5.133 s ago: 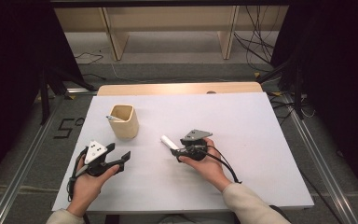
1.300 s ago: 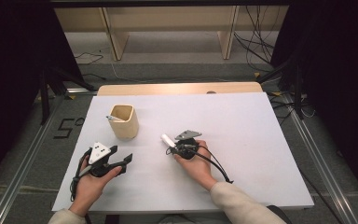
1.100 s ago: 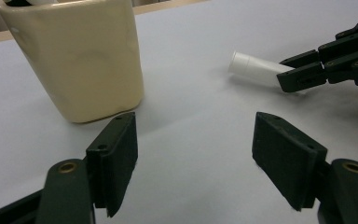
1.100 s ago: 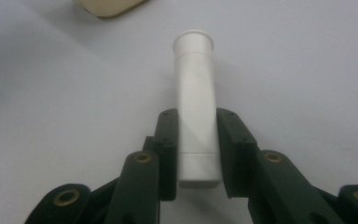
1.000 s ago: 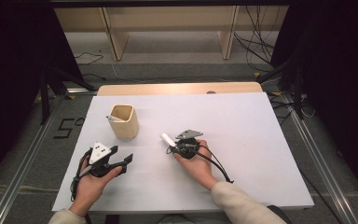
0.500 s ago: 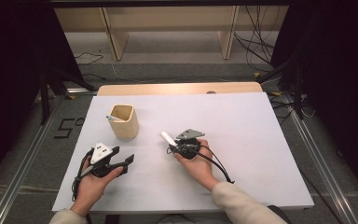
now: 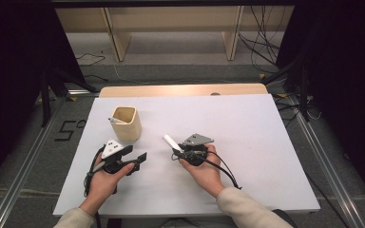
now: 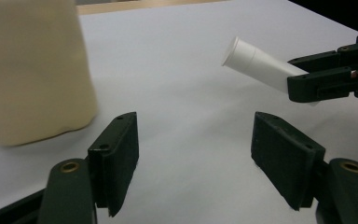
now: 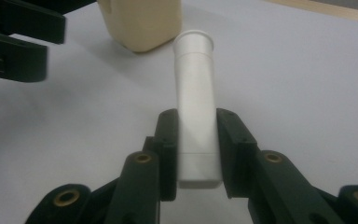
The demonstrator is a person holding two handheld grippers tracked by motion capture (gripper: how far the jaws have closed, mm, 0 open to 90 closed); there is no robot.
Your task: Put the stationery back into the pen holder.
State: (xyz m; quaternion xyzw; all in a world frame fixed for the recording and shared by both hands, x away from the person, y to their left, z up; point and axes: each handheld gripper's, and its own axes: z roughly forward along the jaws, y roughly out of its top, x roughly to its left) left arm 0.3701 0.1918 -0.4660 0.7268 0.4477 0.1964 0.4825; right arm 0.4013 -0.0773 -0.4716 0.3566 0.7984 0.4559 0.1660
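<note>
The tube (image 9: 195,100) was a small white plastic cylinder w/ a matte, smooth skin, a flared round lip at its far end and a flatter tail at the near end. It sat pinched crosswise in the right hand-held gripper (image 9: 196,144), jaws pressed on both sides of its lower half, the lipped end sticking out beyond the jaws. In the high view the tube (image 7: 170,142) pointed up-left from the right hand-held gripper (image 7: 178,148), above the middle of the table (image 7: 247,133), and was not touching the cup. From the left gripper view it (image 8: 256,65) hung tilted, clear of the surface.

The cup (image 7: 126,123) was a beige, squarish holder w/ rounded corners and a dull, smooth wall, standing upright on the table's left part; a thin pale stick-like item (image 7: 116,120) leaned inside it, too small to identify.

The left hand-held gripper (image 8: 193,161) was spread wide, nothing between its black, blocky jaws, low over the table just right of the cup (image 8: 32,70). In the high view it (image 7: 135,154) lay just below the cup. The table top was flat, white, paper-like, w/ a light wood strip along the far edge.
</note>
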